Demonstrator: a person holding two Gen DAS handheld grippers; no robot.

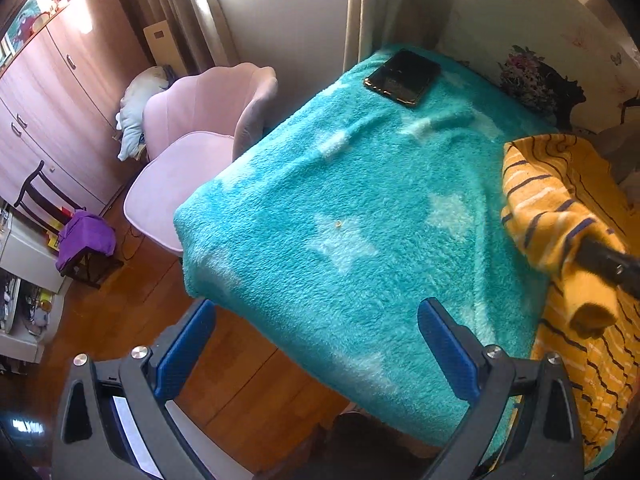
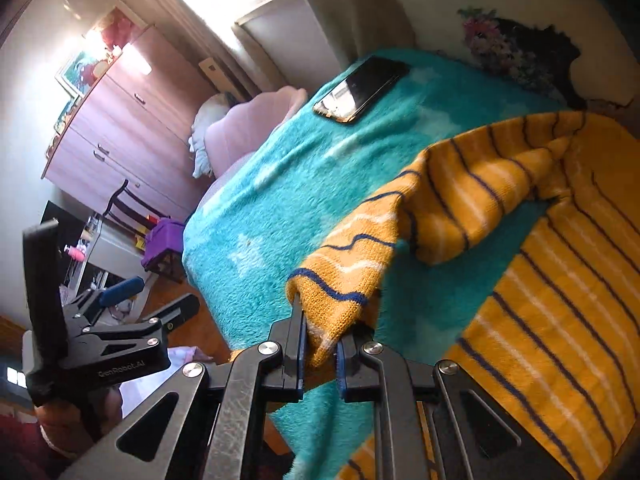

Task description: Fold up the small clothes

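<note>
While left gripper (image 1: 316, 344) gapes, right gripper (image 2: 322, 344) pinches sweater (image 2: 460, 200) cuff.

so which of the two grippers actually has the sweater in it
The right gripper: its fingers are pinched on a sleeve end of the orange striped sweater. The left gripper is open and empty near the blanket edge.

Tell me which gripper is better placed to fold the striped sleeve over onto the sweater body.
Right. The right gripper is already shut on the sleeve cuff of the yellow striped sweater, lifted above the teal blanket. The left gripper hangs open near the blanket's edge, holding nothing.
</note>
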